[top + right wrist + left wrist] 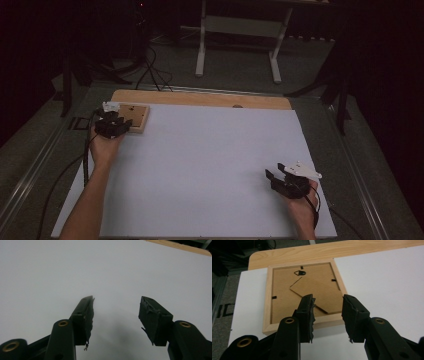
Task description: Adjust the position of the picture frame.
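A small wooden picture frame (136, 117) lies face down at the far left corner of the white sheet (210, 165), its brown backing board and hanger up. In the left gripper view the picture frame (287, 287) shows a back stand that lies partly loose. My left gripper (119, 121) hovers at the frame's near edge; seen along its own jaws, the left gripper (328, 303) stands open just above the near rail, gripping nothing. My right gripper (274, 171) rests at the near right of the sheet. In its own view the right gripper (116, 303) is open over bare white surface.
A wooden tabletop (200, 98) shows as a strip beyond the sheet. A white table stand (237, 35) and black cables (150, 70) are on the floor behind. The left gripper's cable (60, 180) trails off the near left edge.
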Demonstrator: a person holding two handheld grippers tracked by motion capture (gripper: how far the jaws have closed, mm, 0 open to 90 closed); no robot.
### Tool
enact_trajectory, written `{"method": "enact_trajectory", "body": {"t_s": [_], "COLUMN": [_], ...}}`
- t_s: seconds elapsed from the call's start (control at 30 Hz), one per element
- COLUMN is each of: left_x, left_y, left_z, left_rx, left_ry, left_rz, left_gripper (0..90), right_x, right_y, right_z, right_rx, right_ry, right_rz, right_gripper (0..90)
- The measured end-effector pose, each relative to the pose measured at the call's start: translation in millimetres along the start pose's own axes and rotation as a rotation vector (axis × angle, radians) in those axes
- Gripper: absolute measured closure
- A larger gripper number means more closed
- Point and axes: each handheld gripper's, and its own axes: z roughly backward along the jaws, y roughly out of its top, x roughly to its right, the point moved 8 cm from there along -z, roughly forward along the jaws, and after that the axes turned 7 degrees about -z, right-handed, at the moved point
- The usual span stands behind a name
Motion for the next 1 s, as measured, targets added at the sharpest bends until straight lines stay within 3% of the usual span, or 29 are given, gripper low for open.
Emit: {"method": "enact_trajectory", "body": {"t_s": [0.17,0.33,0.53,1.0], "left_x": [-6.3,-11.2,-6.4,-7.1], "left_y": [-1.7,-1.8,-3.3,-11.2], "left_z": [-5.3,-7.9,-15.4,-32.7], "left_rx": [-0.016,-0.022,-0.032,-0.085], "left_ry": [0.019,0.032,0.024,0.026], "left_rz": [0.003,0.011,0.009,0.065], "left_gripper": [64.1,73.8,89.1,89.7], "right_x": [0.2,0.5,0.2,1.1], "right_y": [-0.9,-1.2,-2.0,-2.2], "right_z": [-0.2,-0.1,-0.6,0.0], "right_rx": [-0.004,-0.004,-0.006,-0.004], "right_ry": [-0.002,-0.001,0.000,0.002], "right_rz": [0.000,0.001,0.004,-0.001], "right_gripper": [45.0,45.0,45.0,45.0]}}
